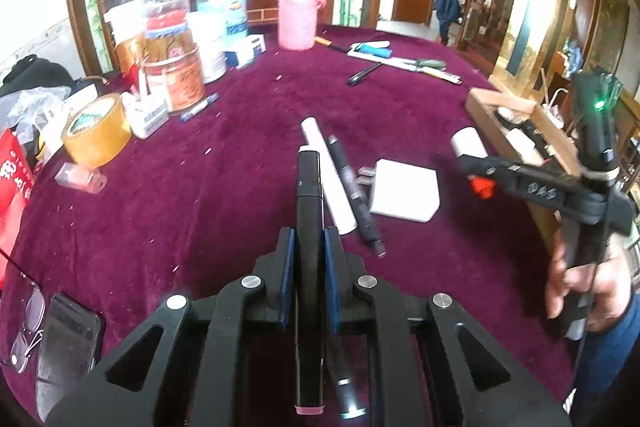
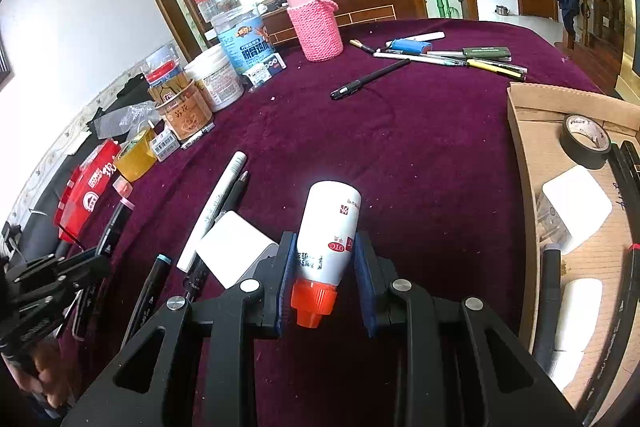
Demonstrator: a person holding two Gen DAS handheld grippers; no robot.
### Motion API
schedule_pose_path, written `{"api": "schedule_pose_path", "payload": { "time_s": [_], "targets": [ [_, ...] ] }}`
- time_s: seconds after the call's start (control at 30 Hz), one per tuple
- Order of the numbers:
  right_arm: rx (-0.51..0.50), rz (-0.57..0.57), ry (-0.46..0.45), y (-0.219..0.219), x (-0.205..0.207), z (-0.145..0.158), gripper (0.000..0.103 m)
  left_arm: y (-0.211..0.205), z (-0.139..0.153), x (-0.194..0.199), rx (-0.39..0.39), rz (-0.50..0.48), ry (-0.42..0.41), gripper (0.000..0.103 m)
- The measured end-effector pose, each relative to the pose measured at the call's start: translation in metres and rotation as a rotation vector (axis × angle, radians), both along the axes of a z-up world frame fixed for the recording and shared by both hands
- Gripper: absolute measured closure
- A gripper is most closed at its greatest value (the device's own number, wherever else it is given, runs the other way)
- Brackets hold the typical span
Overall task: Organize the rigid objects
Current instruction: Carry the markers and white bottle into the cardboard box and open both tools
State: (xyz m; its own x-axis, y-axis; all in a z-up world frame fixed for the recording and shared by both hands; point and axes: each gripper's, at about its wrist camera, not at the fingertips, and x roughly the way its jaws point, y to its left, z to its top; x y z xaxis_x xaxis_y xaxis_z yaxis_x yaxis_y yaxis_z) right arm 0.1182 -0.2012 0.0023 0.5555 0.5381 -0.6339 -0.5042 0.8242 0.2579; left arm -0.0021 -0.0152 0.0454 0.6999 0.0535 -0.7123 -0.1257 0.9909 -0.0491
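the left gripper (image 1: 309, 247) is clamped on a black marker (image 1: 308, 195), which lies lengthwise between the pads with its pale pink cap toward the camera; gripped near the middle, it sits balanced and clear of the purple tablecloth (image 1: 200, 207). the right gripper (image 2: 325, 275) is clamped on a small white bottle (image 2: 330, 227) with an orange cap, cap toward the camera, the pads pressing its sides so the round body cannot roll. both things look lifted for carrying to the cardboard box (image 2: 524, 155) at the right edge of the table, which already holds a roll of black tape (image 2: 585, 141), white blocks and dark pens. a white tube (image 1: 326, 171), a dark pen (image 1: 354, 191) and a white charger (image 1: 404, 195) lie on the cloth just beyond the marker, not yet sorted.
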Motion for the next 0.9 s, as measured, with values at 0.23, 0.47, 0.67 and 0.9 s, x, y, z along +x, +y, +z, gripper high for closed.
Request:
{"api": "schedule_pose_path", "payload": {
  "time_s": [0.23,0.47,0.67,0.9],
  "targets": [
    [0.034,-0.016,-0.034,-0.006,-0.001,0.009,0.078,-0.028,0.02,0.007,-0.037,-0.06,-0.03,0.091],
    [0.149,-0.059,-0.006,-0.043,-0.009,0.031,0.078,-0.069,0.038,0.016,-0.068,-0.156,-0.045,0.091],
    [0.165,-0.12,-0.02,-0.092,-0.025,0.045,0.078,-0.106,0.037,0.034,-0.103,-0.231,-0.023,0.091],
    [0.145,-0.205,-0.004,-0.148,-0.021,0.053,0.078,-0.165,0.043,0.054,-0.132,-0.331,-0.002,0.091]
  ]
}}
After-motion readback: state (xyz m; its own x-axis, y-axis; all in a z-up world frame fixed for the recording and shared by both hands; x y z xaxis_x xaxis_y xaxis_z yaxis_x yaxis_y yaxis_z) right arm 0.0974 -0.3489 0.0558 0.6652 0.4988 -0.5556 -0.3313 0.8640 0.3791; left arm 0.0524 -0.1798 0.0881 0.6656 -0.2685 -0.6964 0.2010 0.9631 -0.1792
